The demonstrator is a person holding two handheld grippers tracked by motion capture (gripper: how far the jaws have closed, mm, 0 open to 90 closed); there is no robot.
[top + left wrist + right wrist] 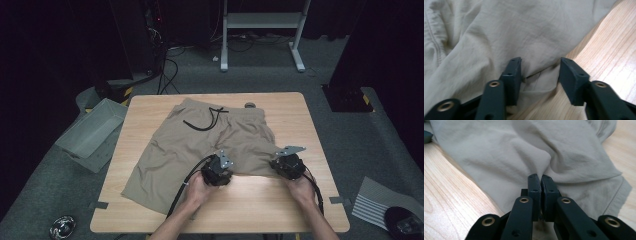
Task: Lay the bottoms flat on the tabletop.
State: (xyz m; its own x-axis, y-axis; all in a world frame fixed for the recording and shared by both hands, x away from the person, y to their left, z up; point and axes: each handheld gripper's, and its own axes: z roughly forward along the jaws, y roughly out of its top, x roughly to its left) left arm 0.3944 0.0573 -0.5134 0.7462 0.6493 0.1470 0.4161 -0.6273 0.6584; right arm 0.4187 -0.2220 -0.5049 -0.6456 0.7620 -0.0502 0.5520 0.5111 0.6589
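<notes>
Beige shorts (200,145) with a black drawstring (207,121) lie spread on the wooden table (280,200), waistband toward the far edge. My left gripper (218,172) sits at the near hem of one leg. In the left gripper view its jaws (540,62) stand apart, with the edge of the shorts (524,30) lying between them and untouched by the pads. My right gripper (287,167) is at the hem of the same leg, further right. There its jaws (541,176) are closed together, pinching a puckered fold of the shorts (524,152).
A grey bin (92,132) rests on the floor left of the table. A small dark round object (249,105) sits at the table's far edge. A white frame (260,30) and cables stand behind. A striped sheet (380,200) lies on the floor at right.
</notes>
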